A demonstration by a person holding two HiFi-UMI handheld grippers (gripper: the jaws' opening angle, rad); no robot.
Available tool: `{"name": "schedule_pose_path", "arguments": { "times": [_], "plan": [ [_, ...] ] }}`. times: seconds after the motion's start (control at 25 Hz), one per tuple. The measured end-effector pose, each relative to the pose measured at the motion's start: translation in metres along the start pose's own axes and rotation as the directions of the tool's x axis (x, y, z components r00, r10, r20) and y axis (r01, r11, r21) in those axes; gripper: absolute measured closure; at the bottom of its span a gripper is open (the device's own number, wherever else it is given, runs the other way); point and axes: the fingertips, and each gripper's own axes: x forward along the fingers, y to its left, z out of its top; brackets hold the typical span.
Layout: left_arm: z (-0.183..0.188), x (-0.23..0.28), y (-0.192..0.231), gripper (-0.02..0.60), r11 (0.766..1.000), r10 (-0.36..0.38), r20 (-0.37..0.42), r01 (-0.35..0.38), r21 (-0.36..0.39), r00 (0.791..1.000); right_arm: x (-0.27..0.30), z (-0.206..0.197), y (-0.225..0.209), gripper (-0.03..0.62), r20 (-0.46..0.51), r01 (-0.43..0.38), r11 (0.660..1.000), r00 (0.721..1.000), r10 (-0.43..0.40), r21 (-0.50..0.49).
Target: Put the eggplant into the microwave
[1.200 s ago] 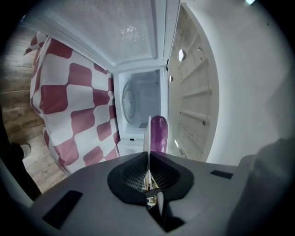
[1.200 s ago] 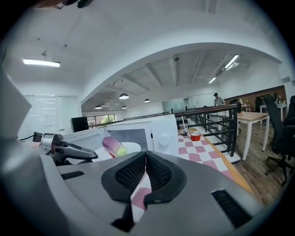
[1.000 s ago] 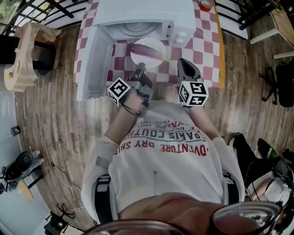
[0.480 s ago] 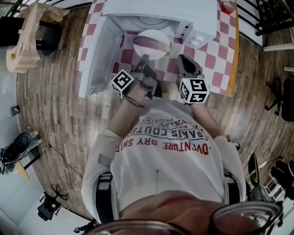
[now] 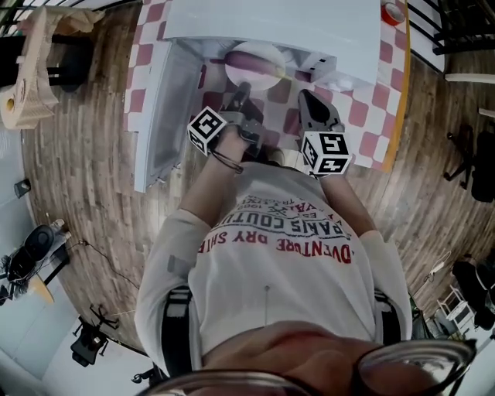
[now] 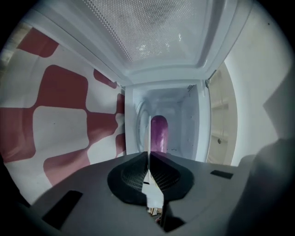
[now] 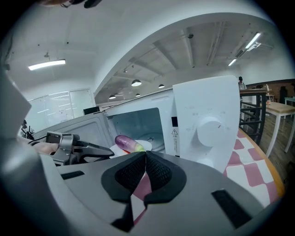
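The left gripper [image 6: 148, 154], pinched shut on the near rim of the white plate [image 5: 267, 76], holds the eggplant [image 6: 159, 133] at the mouth of the microwave [image 5: 271, 23] — keep the plate level, push straight in — while the right gripper [image 7: 145, 153], closed and, it seems, empty, should keep off the open door [image 5: 158, 108].

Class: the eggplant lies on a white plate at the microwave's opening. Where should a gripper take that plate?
Take the plate by its thin near rim, coming level from the open front, as the left gripper does. The eggplant lies across its middle, and the microwave closes off the far side.
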Motion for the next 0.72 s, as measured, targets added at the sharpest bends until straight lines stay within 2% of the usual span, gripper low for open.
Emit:
{"name": "schedule_pose_path", "arguments": {
  "times": [0.4, 0.72],
  "plan": [
    [0.024, 0.036, 0.016, 0.546, 0.999, 0.048, 0.004, -0.048, -0.015, 0.999, 0.039, -0.005, -0.001, 0.568, -0.046, -0.018, 1.0, 0.999, 0.019, 0.005],
    [0.038, 0.056, 0.02, 0.546, 0.998, 0.064, 0.011, -0.064, 0.022, 0.998, 0.058, -0.005, -0.007, 0.568, -0.066, -0.019, 1.0, 0.998, 0.019, 0.008]
  ]
}}
